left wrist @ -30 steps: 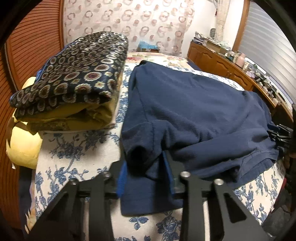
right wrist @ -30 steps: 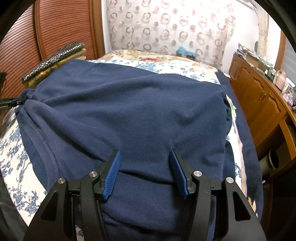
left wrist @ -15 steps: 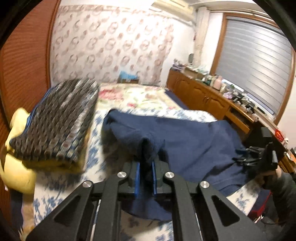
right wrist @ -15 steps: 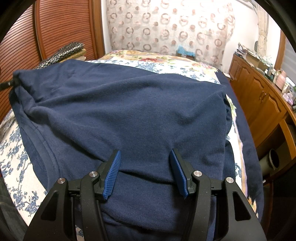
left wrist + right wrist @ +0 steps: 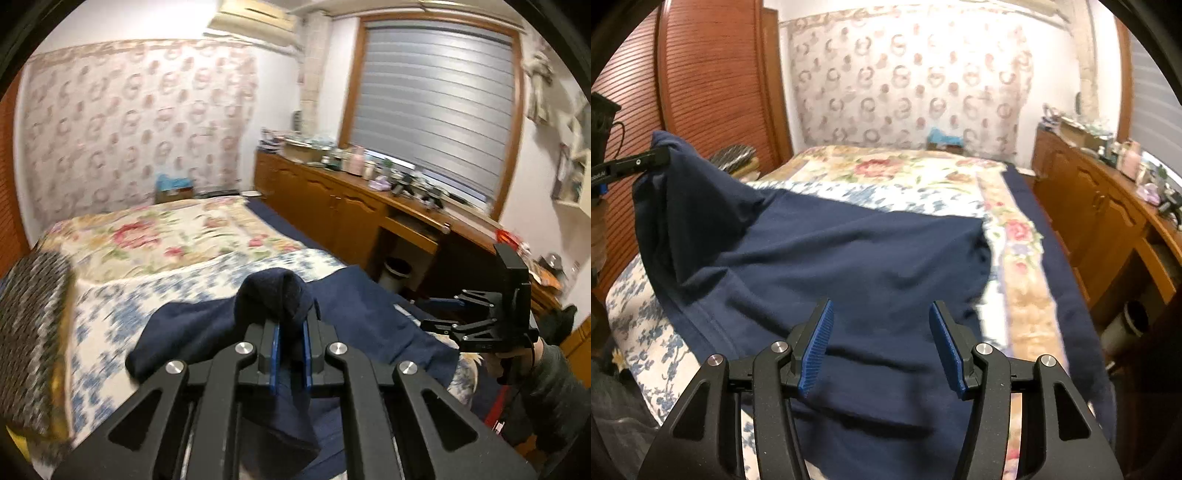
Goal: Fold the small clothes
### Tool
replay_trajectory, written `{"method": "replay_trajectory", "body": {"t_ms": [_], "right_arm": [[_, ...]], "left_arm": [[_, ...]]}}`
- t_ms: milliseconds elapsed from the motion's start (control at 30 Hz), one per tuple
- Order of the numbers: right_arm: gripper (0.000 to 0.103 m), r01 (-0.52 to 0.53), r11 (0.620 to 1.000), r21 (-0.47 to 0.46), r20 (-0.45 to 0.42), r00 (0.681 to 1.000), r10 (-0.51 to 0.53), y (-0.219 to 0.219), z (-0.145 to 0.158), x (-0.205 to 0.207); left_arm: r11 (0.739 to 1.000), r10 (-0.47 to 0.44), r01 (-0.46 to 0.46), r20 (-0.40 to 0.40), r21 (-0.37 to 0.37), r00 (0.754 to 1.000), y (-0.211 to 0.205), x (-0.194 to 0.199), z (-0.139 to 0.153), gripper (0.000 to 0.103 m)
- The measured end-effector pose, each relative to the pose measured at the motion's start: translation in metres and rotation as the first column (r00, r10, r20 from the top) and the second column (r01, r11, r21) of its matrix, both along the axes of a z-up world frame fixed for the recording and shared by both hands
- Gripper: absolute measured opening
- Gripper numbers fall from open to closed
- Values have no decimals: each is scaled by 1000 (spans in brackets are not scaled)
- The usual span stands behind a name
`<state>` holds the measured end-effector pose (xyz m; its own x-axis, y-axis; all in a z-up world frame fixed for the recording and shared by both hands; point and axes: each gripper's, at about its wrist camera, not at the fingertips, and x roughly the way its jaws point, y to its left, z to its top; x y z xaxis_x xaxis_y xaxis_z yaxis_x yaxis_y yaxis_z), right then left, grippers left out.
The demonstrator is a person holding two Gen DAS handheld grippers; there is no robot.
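Navy knit cloth first, in the left wrist view: a bunched fold of the dark blue garment (image 5: pixel 354 306) pinched tight between the blue pads of the left gripper (image 5: pixel 290 345), jaws nearly together after closing on it within the last moment. Fold raised clear of the bed (image 5: pixel 177 243), rest of the garment trailing down and to the right over the blue-flowered sheet. Patterned folded blanket (image 5: pixel 33 332) at the left edge, blurred. Wooden cabinet (image 5: pixel 332 210) along the right wall under a shuttered window (image 5: pixel 436 107), its top crowded with small items too blurred to name. Right gripper (image 5: pixel 439 314) seen at far right, held by a gloved hand (image 5: pixel 517 358) above the garment's far side.

Right wrist view: same dark blue garment (image 5: pixel 849 258) spread across the bed (image 5: pixel 905 173), its left corner lifted into a peak by the left gripper (image 5: pixel 661 157) at the upper left. Right gripper (image 5: pixel 881 347) with jaws about half open, pads apart, cloth lying beneath and between them but not pinched; nothing held. Reddish slatted wardrobe (image 5: pixel 713 74) behind on the left, folded blanket (image 5: pixel 735 157) beside it, cabinet (image 5: pixel 1100 206) on the right.
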<state>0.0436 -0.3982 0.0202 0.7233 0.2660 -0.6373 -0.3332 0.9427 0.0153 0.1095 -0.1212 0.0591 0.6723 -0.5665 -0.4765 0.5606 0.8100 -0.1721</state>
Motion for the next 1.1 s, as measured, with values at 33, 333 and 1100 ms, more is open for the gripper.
{"method": "replay_trajectory", "body": {"t_ms": [33, 333, 1100], "right_arm": [[55, 10, 1000, 2, 7, 1000, -10, -4, 3, -2], [55, 75, 997, 22, 38, 996, -76, -35, 18, -9], [55, 11, 999, 31, -3, 1000, -11, -14, 9, 3]], "left_arm": [[1000, -23, 23, 1, 7, 1000, -9, 2, 2, 6], [979, -202, 202, -13, 32, 979, -92, -2, 32, 6], [990, -52, 64, -100, 123, 994, -43, -1, -20, 48]]}}
